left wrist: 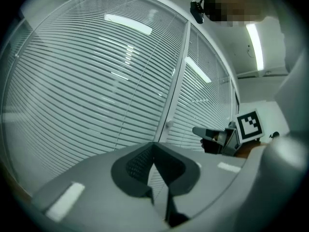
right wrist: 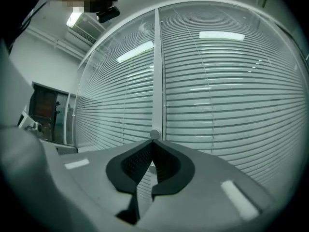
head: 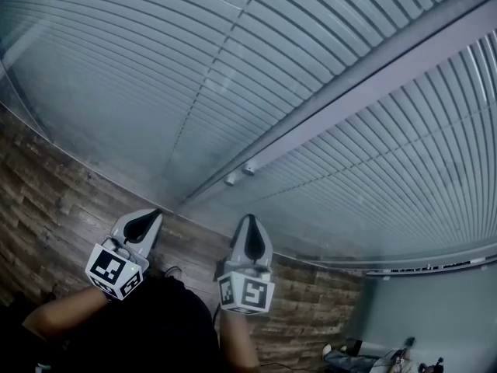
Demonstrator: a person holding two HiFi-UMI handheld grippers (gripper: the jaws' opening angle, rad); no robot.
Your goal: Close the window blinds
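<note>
Your right gripper is clamped shut on nothing, short of the knob, so pushing in could just skid off it.

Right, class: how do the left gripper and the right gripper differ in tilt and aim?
In the head view the left gripper leans rightward, while the right gripper points straight ahead. The knob on the post sits right of the left gripper's jaw tips but directly beyond the right gripper's. Both have jaws shut, holding nothing.

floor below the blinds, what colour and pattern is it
Brown wood planks on the floor, clearest in the head view.
</note>
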